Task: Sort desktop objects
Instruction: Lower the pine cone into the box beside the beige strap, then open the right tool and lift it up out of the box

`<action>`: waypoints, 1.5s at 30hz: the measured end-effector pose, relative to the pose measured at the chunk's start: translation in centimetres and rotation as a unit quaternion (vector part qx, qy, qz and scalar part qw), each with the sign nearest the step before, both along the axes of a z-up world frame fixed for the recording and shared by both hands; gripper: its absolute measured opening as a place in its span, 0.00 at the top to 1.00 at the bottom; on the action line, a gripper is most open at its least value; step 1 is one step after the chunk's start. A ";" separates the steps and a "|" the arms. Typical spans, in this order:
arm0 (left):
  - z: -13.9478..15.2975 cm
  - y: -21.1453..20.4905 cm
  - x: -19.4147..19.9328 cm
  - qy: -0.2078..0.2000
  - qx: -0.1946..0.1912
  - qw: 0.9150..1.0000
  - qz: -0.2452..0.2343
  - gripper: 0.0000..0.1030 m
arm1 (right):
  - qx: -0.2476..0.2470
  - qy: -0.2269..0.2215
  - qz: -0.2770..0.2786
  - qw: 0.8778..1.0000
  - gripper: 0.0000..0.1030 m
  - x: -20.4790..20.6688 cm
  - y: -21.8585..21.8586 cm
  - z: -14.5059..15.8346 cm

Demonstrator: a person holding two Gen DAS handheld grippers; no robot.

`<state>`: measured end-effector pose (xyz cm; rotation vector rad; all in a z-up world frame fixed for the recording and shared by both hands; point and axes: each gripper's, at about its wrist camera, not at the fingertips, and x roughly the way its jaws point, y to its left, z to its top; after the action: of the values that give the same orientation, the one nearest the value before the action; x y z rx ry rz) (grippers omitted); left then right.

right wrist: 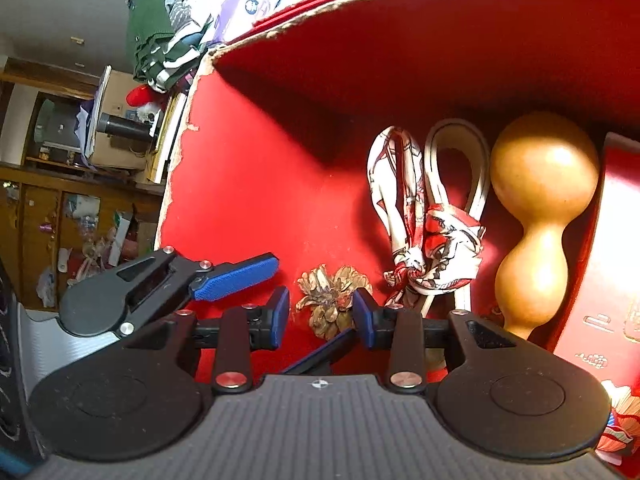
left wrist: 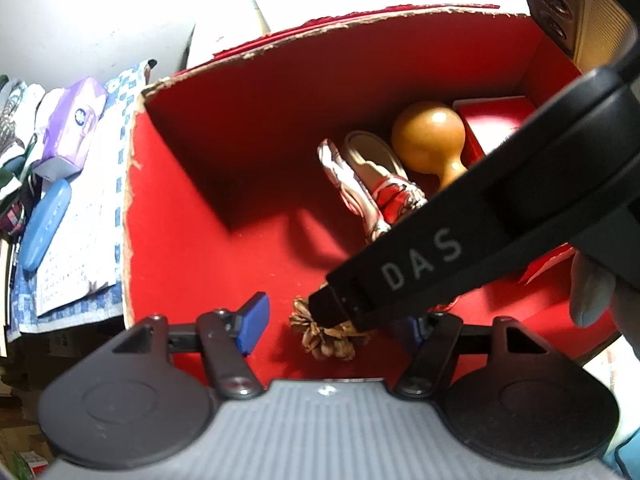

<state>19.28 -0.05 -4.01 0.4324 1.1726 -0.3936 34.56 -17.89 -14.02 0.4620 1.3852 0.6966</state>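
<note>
both hand-held grippers, left (left wrist: 336, 320) and right (right wrist: 321, 312), hang spread around the pine cone (right wrist: 329, 300) in the red box (right wrist: 248, 184).

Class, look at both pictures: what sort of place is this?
Probably a cluttered home room. A red box sits on a checked cloth, wooden cabinets hold oddments, and clothes are piled up.

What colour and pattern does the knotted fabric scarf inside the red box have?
The knotted fabric scarf is white with red and dark printed patterning, clearest in the right wrist view.
</note>
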 end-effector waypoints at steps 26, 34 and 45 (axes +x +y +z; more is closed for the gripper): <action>5.1 1.5 -3.9 -0.082 -0.044 0.993 0.074 0.26 | -0.007 -0.129 -0.098 0.987 0.62 -4.5 -3.6 3.7; 6.4 1.9 -5.1 -0.096 -0.046 0.988 0.115 0.25 | -0.004 -0.179 -0.107 0.978 0.62 -7.1 -4.1 5.9; 8.7 3.9 -9.2 -0.137 -0.050 0.974 0.173 0.25 | 0.026 -0.238 -0.088 0.967 0.62 -12.2 -5.3 7.8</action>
<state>10.11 3.84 4.66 0.1809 0.9314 -0.0856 22.34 -23.15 -6.22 0.4202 0.8648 0.6465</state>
